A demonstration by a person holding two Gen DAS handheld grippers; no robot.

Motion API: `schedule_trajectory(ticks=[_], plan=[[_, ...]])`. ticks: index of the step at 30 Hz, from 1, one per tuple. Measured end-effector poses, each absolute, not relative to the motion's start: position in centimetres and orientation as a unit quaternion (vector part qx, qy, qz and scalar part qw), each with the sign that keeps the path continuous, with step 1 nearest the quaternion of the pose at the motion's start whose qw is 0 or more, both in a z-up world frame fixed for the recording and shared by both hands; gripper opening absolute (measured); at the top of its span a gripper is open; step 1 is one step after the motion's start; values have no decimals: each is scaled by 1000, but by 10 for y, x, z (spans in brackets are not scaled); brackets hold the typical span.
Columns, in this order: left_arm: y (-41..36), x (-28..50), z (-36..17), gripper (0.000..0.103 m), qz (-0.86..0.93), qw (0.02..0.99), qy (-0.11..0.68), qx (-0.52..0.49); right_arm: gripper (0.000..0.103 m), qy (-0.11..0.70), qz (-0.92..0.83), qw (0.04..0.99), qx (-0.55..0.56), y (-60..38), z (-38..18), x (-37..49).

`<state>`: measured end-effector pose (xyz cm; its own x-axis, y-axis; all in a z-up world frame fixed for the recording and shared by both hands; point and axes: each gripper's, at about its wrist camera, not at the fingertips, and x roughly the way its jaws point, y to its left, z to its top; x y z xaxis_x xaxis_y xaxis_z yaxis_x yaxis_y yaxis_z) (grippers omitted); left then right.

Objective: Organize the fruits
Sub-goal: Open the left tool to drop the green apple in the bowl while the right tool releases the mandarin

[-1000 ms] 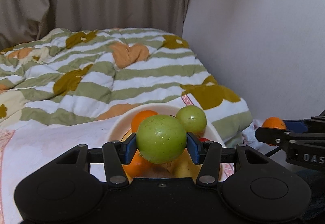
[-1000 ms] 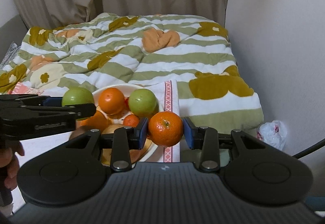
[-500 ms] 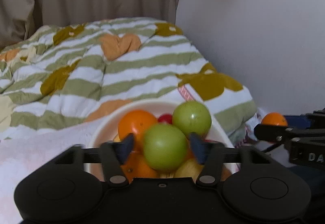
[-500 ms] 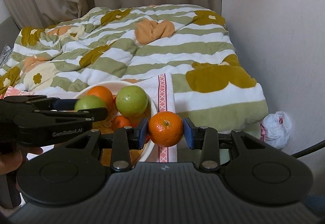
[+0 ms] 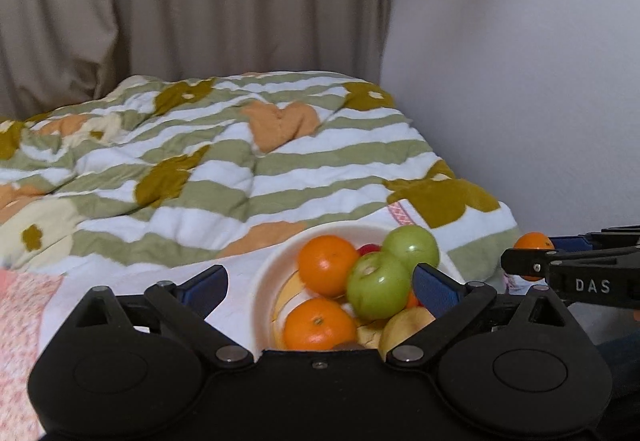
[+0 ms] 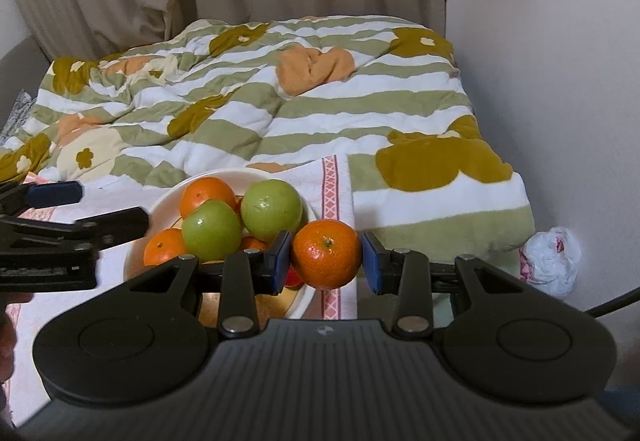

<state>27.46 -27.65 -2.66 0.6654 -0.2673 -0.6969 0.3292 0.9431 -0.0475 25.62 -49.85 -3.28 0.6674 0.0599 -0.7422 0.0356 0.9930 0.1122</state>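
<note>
Nearest the right wrist camera, the right hand-held gripper (image 6: 326,255) is clamped on an orange mandarin (image 6: 326,253), its blue pads pressing the fruit's two sides so it hangs clear over the near right rim of the white bowl (image 6: 168,201); held that way it looks ready to be lowered onto the pile. Just beyond, the bowl sits on a pale cloth with a pink patterned border (image 6: 331,181) spread over the bed, probably to give it a flatter footing than the rumpled quilt. The left hand-held gripper (image 5: 320,283) has its jaws spread wide, having just been opening, and nothing is pressed between them; the green apple (image 5: 378,289) beside its right pad rests on the heap in the bowl, apparently freshly let go there. That apple leans against a second green apple (image 5: 412,247) and an orange (image 5: 328,264), with another orange (image 5: 318,323) lower down and yellowish fruit underneath, so the heap props the top pieces up. A small red fruit (image 5: 370,249) peeks out between them. Farther back lies the striped green-and-white quilt (image 5: 224,169) with its heart and flower patches, then the beige curtain (image 5: 192,1) and the plain wall, with a crumpled plastic bag (image 6: 552,261) on the floor at the bed's right edge.
</note>
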Motion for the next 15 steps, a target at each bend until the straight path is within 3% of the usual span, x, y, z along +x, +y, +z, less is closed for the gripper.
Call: schedule_trajectory(ticks=[15], plan=[[-221, 207, -9, 101, -70, 930, 360, -16, 53, 413, 60, 906, 77, -484, -61, 281]])
